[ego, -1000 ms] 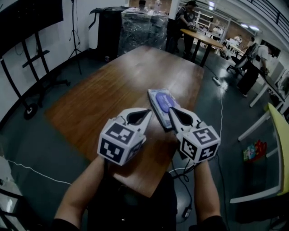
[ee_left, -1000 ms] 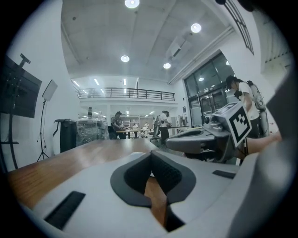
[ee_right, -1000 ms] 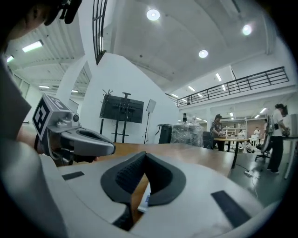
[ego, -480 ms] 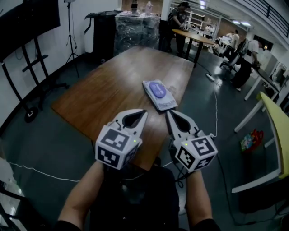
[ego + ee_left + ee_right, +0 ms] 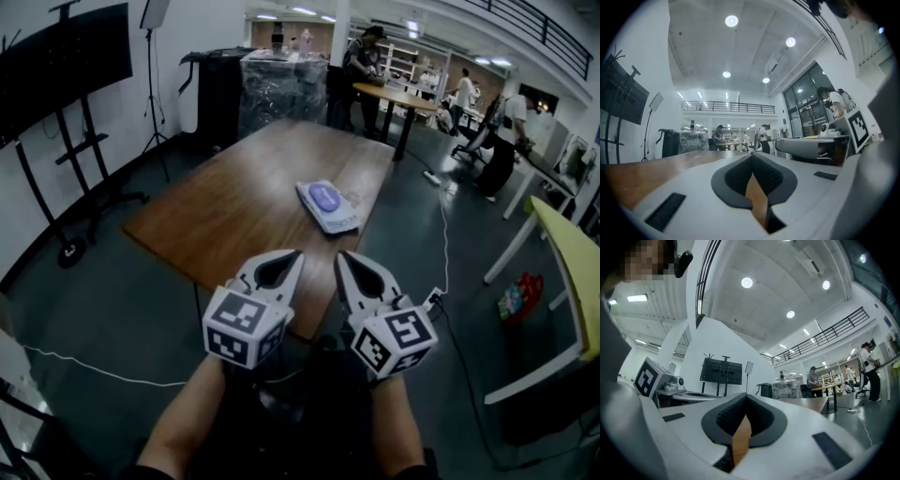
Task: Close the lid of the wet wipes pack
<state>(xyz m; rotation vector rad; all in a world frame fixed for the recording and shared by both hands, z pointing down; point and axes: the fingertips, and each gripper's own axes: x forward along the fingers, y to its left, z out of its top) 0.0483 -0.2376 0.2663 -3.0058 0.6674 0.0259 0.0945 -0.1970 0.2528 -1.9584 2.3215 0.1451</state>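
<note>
Currently, head view: the wet wipes pack [image 5: 330, 207] lies on the bench [image 5: 234, 202], its lid [image 5: 325, 198] apparently flat, well apart from the left gripper [image 5: 292, 255] and right gripper [image 5: 343, 257].

Left gripper view: clenched, nothing between the jaws.

Right gripper view: clenched, likewise empty.

The closing step looks finished, and the next move calls only for confirming the seal.

— Where are the tongs held?
— Side by side at the near edge of the surface [image 5: 246, 195], both pointing out across it, roughly level. The left tongs [image 5: 296, 255] and right tongs [image 5: 341, 256] lean slightly toward each other, near but apart.
— Are they gaping?
— No. On each pair the jaws meet at the tip, with nothing between them.
— And the arms?
— The left forearm [image 5: 186, 414] and right forearm [image 5: 399, 424] reach forward, with the hands hidden behind the marker cubes.
</note>
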